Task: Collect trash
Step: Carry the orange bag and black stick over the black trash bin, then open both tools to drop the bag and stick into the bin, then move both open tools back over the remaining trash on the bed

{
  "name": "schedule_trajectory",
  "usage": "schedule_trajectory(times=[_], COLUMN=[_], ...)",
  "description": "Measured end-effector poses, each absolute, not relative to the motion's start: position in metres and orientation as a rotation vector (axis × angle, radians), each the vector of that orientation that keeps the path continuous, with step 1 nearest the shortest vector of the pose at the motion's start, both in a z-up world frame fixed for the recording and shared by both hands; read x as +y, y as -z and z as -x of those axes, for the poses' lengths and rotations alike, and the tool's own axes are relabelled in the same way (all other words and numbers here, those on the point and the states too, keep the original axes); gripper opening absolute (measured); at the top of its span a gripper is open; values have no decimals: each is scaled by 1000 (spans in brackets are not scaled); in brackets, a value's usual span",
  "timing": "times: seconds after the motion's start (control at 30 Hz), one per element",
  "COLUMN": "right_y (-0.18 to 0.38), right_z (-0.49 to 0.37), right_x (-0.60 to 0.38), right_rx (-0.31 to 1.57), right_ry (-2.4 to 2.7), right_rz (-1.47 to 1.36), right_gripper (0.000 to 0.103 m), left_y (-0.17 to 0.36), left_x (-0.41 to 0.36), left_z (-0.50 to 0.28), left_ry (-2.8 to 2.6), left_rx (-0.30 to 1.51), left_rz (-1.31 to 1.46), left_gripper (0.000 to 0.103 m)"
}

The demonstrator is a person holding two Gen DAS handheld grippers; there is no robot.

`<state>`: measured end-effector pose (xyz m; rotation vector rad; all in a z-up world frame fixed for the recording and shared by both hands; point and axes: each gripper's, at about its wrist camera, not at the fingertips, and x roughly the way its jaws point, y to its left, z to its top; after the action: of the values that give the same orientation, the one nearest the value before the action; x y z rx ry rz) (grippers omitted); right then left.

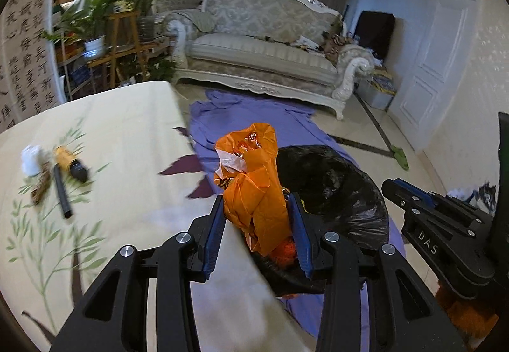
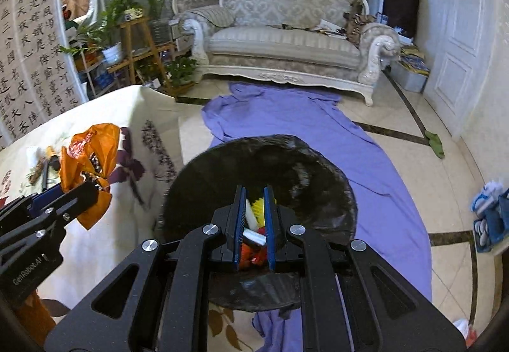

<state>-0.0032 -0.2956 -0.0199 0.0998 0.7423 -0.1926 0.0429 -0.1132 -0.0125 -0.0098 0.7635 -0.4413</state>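
Note:
My left gripper (image 1: 256, 208) is shut on a crumpled orange plastic bag (image 1: 251, 180) and holds it over the table edge, beside the bin lined with a black bag (image 1: 334, 183). The orange bag also shows in the right wrist view (image 2: 89, 161). My right gripper (image 2: 254, 202) hangs over the bin (image 2: 302, 170), its jaws a narrow gap apart with nothing between them; yellow, white and red trash lies in the bin below. On the table lie a white wad (image 1: 31, 159), a yellow-black tube (image 1: 70, 162), a black pen (image 1: 62, 191) and a brown wrapper (image 1: 41, 186).
The table has a cream cloth with leaf print (image 1: 127, 161). A purple sheet (image 2: 302, 123) covers the floor under the bin. A sofa (image 2: 286, 40) stands behind, plant shelves (image 2: 133, 33) at left, a green rag (image 2: 434, 143) and shoes (image 2: 486, 212) at right.

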Motion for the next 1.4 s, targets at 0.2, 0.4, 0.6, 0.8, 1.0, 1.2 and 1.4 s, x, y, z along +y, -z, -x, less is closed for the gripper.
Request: schedule_trajectory(times=[0.2,0.4,0.6,0.8,1.0,1.2,1.4], right_y=[28,35,34,30,26,24,21], right_z=[5,5,9,9,-1,-15,-32], right_x=[-312,-324,-327,-317,-286,-240,-192], right_rx=[749,759,751,735,738,749,758], right_ry=[212,233,248,227,161,66,-31], right_rz=[-129,-152,-169,-166,-139,-96,-54], right_gripper=[11,14,30,44,44,44,44], left_y=[23,25,23,16,15,18,22], left_x=[-138,-146,-138,-111,-67,-21,30], left_z=[-52,-58,-57,-55,-51,-54,-61], left_ry=[466,459,422,351,259,153,45], left_rx=[790,778,764,754,758,769,781], left_rz=[-35,-69,-63,-40,-14,-1,27], left_gripper=[40,68,73,75,75,75,75])
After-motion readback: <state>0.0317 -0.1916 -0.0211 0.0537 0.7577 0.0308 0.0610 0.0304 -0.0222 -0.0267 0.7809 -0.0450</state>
